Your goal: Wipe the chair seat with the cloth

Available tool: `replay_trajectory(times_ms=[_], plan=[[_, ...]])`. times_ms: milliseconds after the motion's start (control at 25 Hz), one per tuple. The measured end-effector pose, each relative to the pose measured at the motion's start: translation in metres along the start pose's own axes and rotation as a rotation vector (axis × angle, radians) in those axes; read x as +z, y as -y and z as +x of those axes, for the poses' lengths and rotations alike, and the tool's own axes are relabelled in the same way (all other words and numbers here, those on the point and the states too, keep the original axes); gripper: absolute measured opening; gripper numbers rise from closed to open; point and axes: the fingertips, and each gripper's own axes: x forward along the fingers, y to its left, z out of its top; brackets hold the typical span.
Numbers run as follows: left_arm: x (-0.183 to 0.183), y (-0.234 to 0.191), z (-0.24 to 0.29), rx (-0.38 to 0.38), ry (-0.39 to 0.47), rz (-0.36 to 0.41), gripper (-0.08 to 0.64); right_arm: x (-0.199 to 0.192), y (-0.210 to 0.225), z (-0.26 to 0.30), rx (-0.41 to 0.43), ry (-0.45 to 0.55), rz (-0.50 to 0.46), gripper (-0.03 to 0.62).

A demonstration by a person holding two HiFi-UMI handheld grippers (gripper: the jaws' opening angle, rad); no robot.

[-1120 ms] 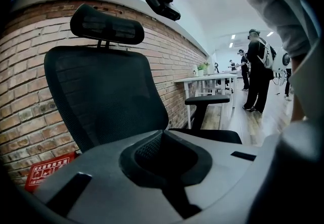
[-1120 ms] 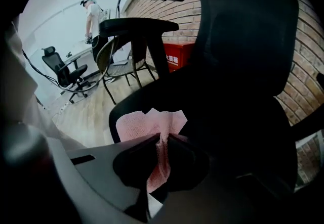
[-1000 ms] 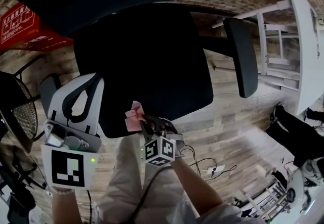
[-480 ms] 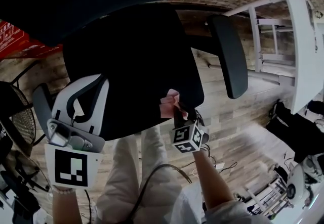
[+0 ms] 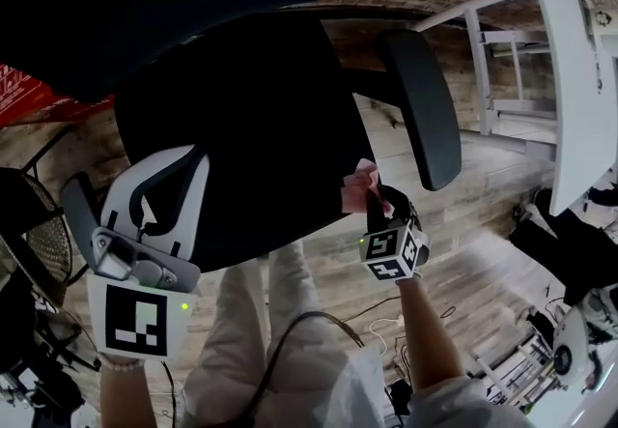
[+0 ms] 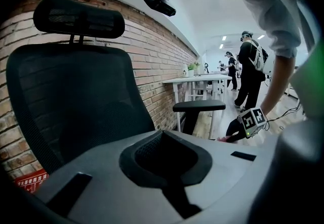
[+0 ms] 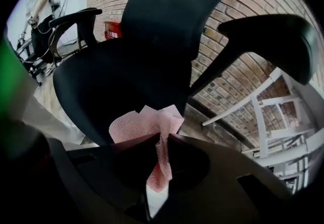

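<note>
Pretty dim overall, with heavy fisheye bending and black vignetted corners in every view. The chair seat (image 5: pixel 241 127) is just a black blob with no texture. The brightest bits are the ceiling lights (image 6: pixel 222 46) in the left gripper view. Up close, the cloth (image 7: pixel 147 122) goes soft and blurry.

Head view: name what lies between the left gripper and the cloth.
In the head view, only the black chair seat spans the gap between the left gripper and the pink cloth, which the right gripper grips at the seat's edge.
</note>
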Motion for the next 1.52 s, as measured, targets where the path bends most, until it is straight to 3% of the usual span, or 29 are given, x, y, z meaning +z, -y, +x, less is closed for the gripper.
replay_trajectory(times_ms=[200,520,1320,1520], plan=[[0.006,-0.005,-0.006,0.005,0.010,0.018,0.018,-0.015,0.012,-0.005,-0.030,-0.050,0.060,0.055],[0.001,-0.010,-0.023,0.006,0.013,0.035,0.018,-0.025,-0.032,-0.011,-0.004,-0.087,0.125,0.055],[-0.036,-0.028,-0.070,0.039,0.015,-0.002,0.018,0.036,-0.235,-0.014,0.254,-0.039,0.102,0.055],[-0.042,-0.034,-0.078,0.064,0.024,-0.020,0.018,0.061,-0.289,-0.021,0.345,0.005,0.047,0.055]])
